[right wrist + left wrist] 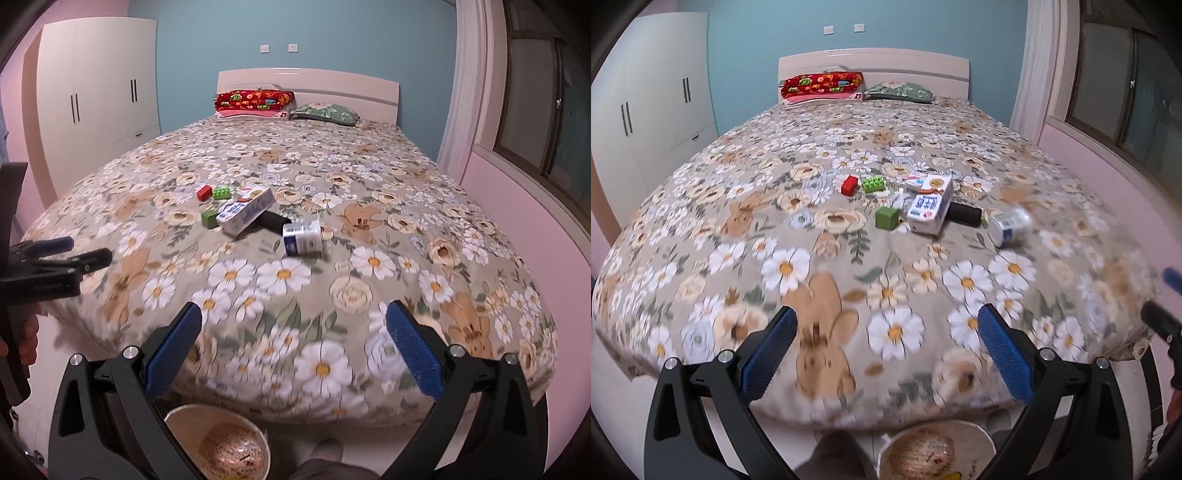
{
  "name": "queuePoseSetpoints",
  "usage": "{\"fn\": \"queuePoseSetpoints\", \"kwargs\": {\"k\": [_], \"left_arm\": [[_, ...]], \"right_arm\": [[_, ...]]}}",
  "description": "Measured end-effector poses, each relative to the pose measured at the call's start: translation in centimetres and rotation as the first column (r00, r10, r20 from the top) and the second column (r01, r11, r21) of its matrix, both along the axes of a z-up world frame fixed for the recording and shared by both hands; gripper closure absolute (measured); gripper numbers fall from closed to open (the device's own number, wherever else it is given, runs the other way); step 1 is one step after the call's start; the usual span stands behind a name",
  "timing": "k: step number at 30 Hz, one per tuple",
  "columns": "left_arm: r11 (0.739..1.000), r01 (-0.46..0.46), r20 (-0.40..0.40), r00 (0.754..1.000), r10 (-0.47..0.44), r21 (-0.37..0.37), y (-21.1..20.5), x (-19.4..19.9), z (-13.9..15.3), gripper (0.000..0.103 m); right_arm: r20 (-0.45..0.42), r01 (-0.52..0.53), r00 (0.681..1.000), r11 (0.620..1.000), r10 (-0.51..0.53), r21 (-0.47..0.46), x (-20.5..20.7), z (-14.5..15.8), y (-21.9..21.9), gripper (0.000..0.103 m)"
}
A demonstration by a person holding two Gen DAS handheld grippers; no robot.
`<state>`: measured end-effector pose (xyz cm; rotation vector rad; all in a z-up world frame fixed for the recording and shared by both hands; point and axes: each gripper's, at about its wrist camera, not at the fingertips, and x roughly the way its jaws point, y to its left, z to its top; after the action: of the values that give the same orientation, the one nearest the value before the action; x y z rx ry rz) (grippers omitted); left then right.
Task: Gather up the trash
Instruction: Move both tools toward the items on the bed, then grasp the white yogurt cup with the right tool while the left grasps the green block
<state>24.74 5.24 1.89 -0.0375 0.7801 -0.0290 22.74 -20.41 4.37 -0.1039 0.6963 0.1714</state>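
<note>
Both grippers hang over the foot of the bed [738,192], each with its blue pads spread wide and nothing between them: the left gripper [886,328] and the right gripper [293,325] are both empty. The trash lies in a loose cluster near the middle of the bed, well apart from either claw. A carton [245,214] lies on its side, one end resting across a black tube [273,223]; just beside that sits a tipped-over cup [303,238], white with a blue label, its open mouth facing the camera in the right view. It looks blurred in the left view, so it may be rocking or it may only be camera motion; I cannot tell. Three toy blocks, red [849,184] and two green, lie next to the carton and are probably not trash. A basket [177,417] with something crumpled inside stands on the floor at the bed's foot, the likely place for the litter. The cup should be light, thin-walled and easily crushed, and it will roll on the soft quilt; a gentle pinch across its body is the best hold, I judge. The carton seems light and fairly stiff; it is best taken across its narrow faces, near the free end, clear of the tube.
</note>
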Motion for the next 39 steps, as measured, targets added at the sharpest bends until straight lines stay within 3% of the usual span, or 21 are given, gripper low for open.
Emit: {"fn": "queuePoseSetpoints", "kwargs": {"k": [10, 19, 25, 34, 35, 39], "left_arm": [[0.998, 0.056, -0.027, 0.998, -0.055, 0.006, 1.4, 9.0, -2.8, 0.004], [0.992, 0.124, -0.051, 0.991, -0.123, 0.026, 1.8, 15.6, -6.2, 0.004], [0.987, 0.148, -0.103, 0.984, -0.142, 0.059, 1.7, 19.8, -9.1, 0.004], [0.983, 0.18, -0.131, 0.976, -0.175, 0.029, 1.2, 24.4, -11.6, 0.004], [0.983, 0.18, -0.133, 0.975, -0.175, 0.025, 1.1, 24.8, -11.7, 0.005], [0.981, 0.195, -0.166, 0.967, -0.192, 0.001, 0.5, 26.3, -12.4, 0.032]], "right_arm": [[-0.044, 0.002, 0.999, 0.999, -0.004, -0.044, 9.4, -2.8, 1.7, 0.005], [-0.131, -0.017, 0.991, 0.996, 0.006, -0.083, 16.9, -7.9, 3.4, 0.005], [-0.163, -0.008, 0.987, 0.995, -0.009, -0.104, 20.7, -10.6, 3.8, 0.005], [-0.229, 0.005, 0.973, 0.998, -0.02, -0.069, 25.0, -13.1, 3.3, 0.005], [-0.234, 0.004, 0.972, 0.998, -0.019, -0.065, 25.4, -13.3, 3.3, 0.005], [-0.25, -0.007, 0.968, 0.998, -0.008, -0.058, 26.5, -14.0, 3.6, 0.005]]}}
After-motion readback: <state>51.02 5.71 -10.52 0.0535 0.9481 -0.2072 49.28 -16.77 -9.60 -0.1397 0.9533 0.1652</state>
